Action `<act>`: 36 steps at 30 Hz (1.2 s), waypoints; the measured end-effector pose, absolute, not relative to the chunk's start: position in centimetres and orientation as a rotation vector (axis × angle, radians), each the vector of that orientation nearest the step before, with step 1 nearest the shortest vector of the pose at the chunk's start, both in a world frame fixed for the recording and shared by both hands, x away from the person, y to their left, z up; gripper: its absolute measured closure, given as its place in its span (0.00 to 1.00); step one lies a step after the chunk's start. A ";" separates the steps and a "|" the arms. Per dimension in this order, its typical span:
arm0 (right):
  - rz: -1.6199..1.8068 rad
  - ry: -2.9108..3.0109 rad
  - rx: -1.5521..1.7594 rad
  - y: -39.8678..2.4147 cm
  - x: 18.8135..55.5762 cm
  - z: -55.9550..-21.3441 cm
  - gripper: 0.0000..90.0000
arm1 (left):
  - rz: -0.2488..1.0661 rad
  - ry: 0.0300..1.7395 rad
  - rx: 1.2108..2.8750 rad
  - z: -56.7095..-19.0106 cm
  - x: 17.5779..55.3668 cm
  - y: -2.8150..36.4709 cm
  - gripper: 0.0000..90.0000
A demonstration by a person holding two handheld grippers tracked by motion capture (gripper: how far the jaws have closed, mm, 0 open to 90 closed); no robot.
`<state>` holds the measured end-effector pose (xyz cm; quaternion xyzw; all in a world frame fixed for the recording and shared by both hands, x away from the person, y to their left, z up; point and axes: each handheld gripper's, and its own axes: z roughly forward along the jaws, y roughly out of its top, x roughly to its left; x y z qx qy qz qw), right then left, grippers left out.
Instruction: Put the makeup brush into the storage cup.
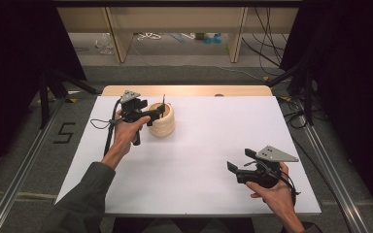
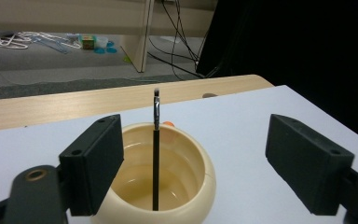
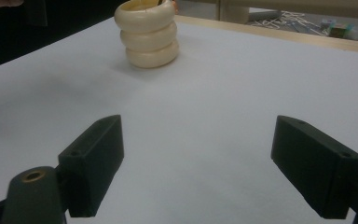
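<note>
Left gripper view has the left tongs [image 2: 193,163] spread wide around the cream holder [image 2: 161,179], low in frame, with the black pen [image 2: 156,158] standing inside, untouched. Backing off carelessly could clip it and tip the holder. Right tongs [image 3: 214,170] also apart, idle.

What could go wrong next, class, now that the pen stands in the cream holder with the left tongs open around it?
1. The pen stands between the open left tongs; pulling away sideways, a pad could catch it and flick it out.
2. The holder is a tall stack of rounded rings, and the left tongs hang right over its rim; a knock might tip or shift it.
3. The right tongs are open, far from the holder, too distant to steady it.
</note>
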<state>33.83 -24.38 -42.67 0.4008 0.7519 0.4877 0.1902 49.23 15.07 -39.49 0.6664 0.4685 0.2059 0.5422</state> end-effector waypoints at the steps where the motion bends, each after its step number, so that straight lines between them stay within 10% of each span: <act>1: 1.380 2.110 1.125 -24.3 33.9 -42.7 0.20 | 0.487 1.108 1.586 -39.4 49.1 15.1 0.19; 36: 1.382 2.102 1.109 -24.2 33.9 -42.7 0.20 | 0.458 0.998 1.601 -40.0 44.1 14.0 0.18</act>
